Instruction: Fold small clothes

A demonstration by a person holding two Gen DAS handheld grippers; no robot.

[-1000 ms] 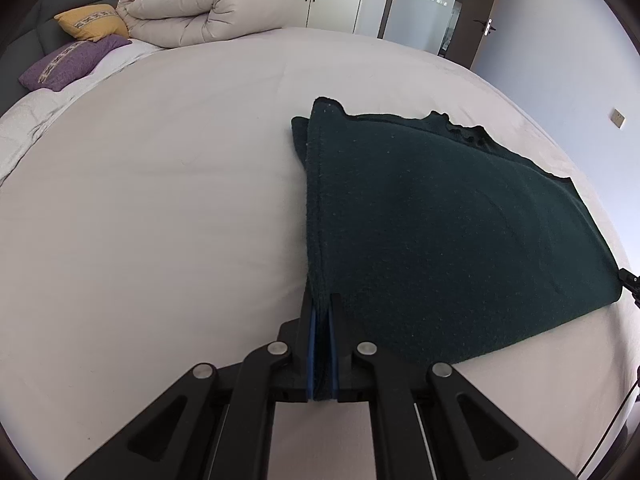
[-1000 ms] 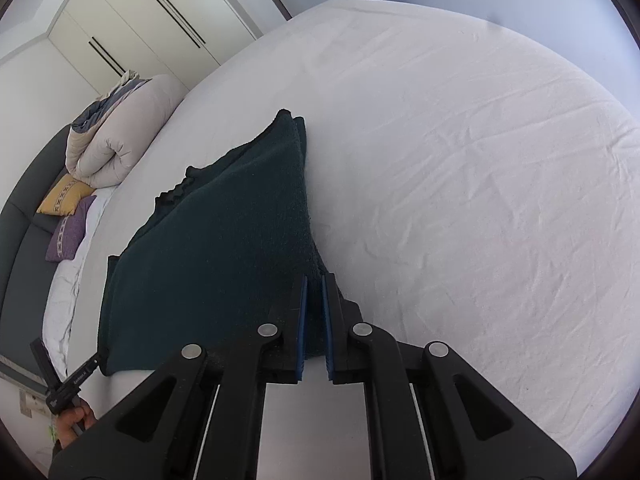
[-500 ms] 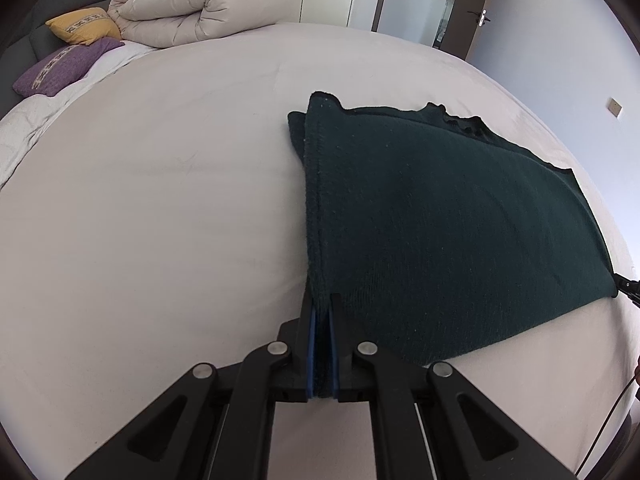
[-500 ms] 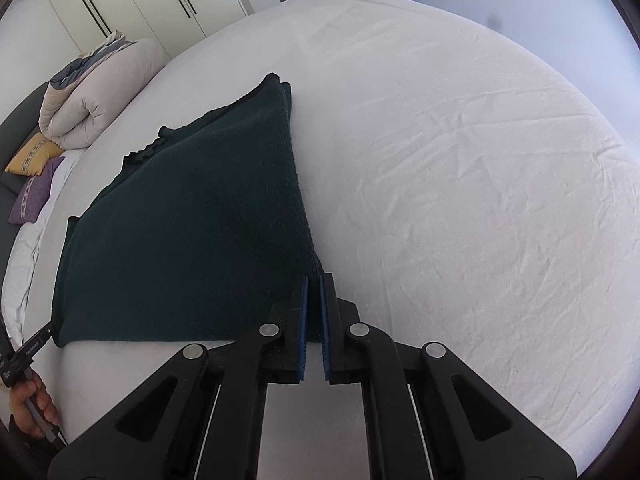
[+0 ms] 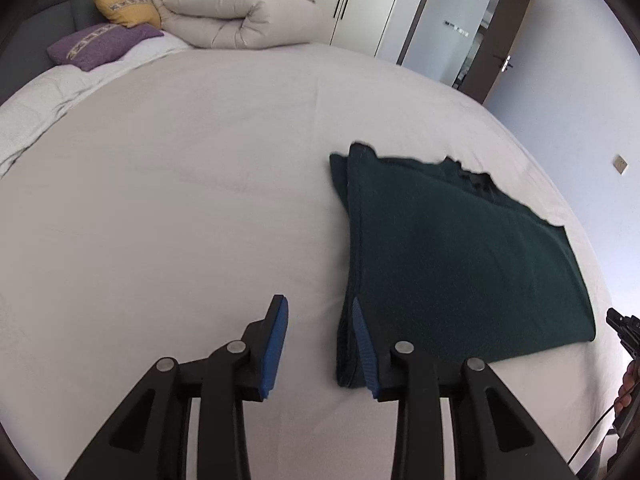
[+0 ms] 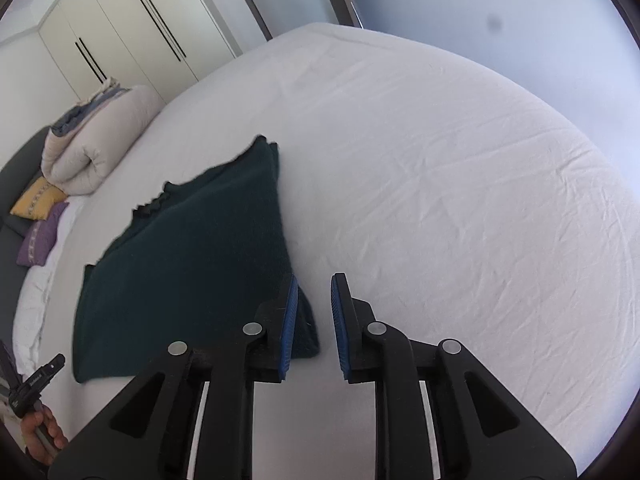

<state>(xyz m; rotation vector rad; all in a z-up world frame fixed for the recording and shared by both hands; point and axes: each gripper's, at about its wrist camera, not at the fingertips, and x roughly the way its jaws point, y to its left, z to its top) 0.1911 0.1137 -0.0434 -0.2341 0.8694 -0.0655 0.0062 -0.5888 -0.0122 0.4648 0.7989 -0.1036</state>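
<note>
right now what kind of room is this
Most likely a bedroom: a large bed with a rolled duvet and pillows at its head, and built-in wardrobes along the wall.

Right tool [image 6: 312, 316] hides garment [image 6: 192, 264] near corner.

We hold our left tool [image 5: 318, 344] with jaws spread wide and our right tool [image 6: 314, 326] parted more narrowly, both empty.

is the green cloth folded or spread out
Folded: the green cloth lies flat on the bed with a second layer showing along its left edge.
</note>
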